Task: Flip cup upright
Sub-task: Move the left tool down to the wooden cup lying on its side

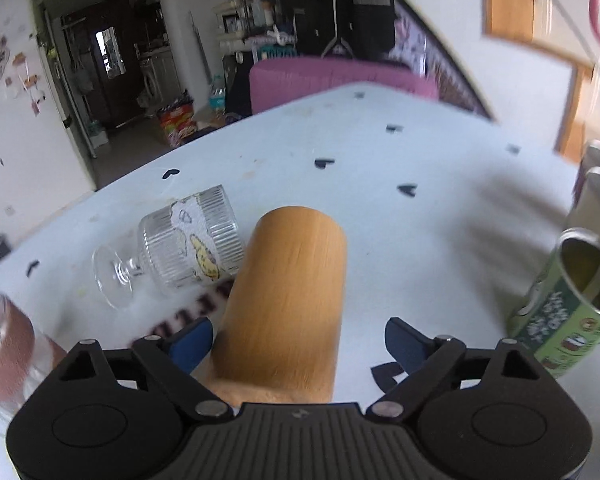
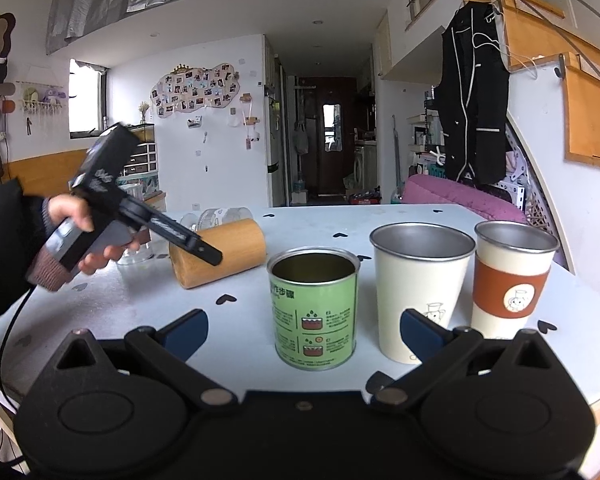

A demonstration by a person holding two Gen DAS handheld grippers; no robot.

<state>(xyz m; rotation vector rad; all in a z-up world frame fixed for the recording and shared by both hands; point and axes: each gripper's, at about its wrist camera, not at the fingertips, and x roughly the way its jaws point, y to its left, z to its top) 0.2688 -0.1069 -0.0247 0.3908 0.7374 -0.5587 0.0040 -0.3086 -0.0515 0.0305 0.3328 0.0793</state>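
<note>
- Your bamboo cup (image 1: pixel 288 300) lies on its side at lower centre of the left wrist view, between the spread blue fingers (image 1: pixel 190 344) — close off-centre and it rolls.
- Watch the ribbed stemmed glass (image 1: pixel 180 248), also toppled, touching the cup at centre left; a nudge could send it skidding across the table (image 1: pixel 440 220).
- Left gripper (image 1: pixel 296 342): jaws wide, left pad just beside the wood, right pad apart — holding nothing.
- Right gripper (image 2: pixel 304 330): wide, holding nothing, with the green tin (image 2: pixel 314 312) standing between its fingers, the white steel cup (image 2: pixel 420 288) beside it.
</note>
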